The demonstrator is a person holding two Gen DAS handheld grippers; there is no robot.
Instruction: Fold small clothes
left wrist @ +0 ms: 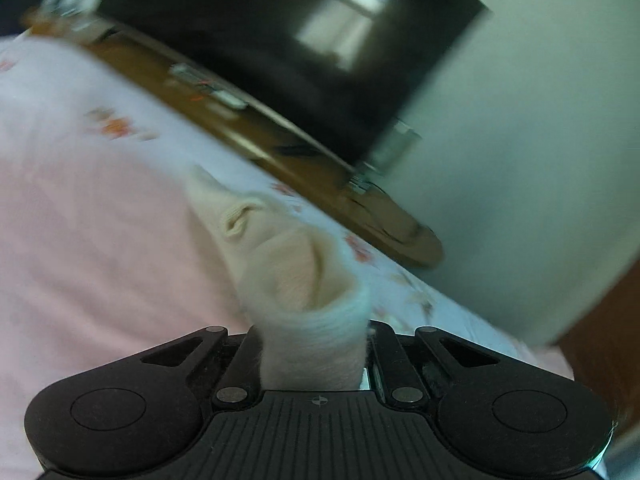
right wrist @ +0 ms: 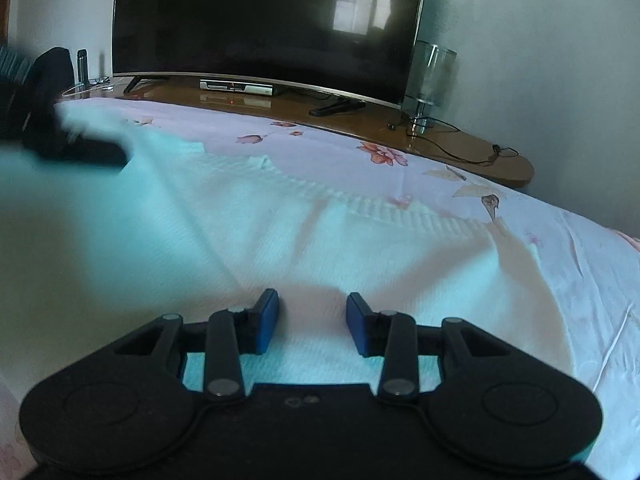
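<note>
Left wrist view: my left gripper [left wrist: 314,344] has its fingers pressed together on a cuff or sleeve end of the pale knit sweater [left wrist: 288,264]. The pinched fabric rises from between the fingers and trails away toward the far side. I judge this grip serves to carry the sleeve across the body for a fold. The picture is tilted and blurred. Beyond the sleeve lies the floral bedsheet [left wrist: 72,92], then a brown bench [left wrist: 256,132] carrying a dark television [left wrist: 280,60].

Right wrist view: my right gripper [right wrist: 312,320] hovers low over the sweater [right wrist: 240,240], which lies spread flat on the bed. Its blue-padded fingers [right wrist: 267,320] are spread partway, with nothing between them; I cannot tell whether they touch the knit. I judge it waits there to pin or pick up the near edge. This view shows what the left one cannot: the garment's ribbed hem, the level bench [right wrist: 460,148] with a set-top box [right wrist: 236,87] and a glass lamp [right wrist: 430,76]. At the far left a dark blurred shape [right wrist: 52,120], probably the other gripper, hangs over the sweater.
</note>
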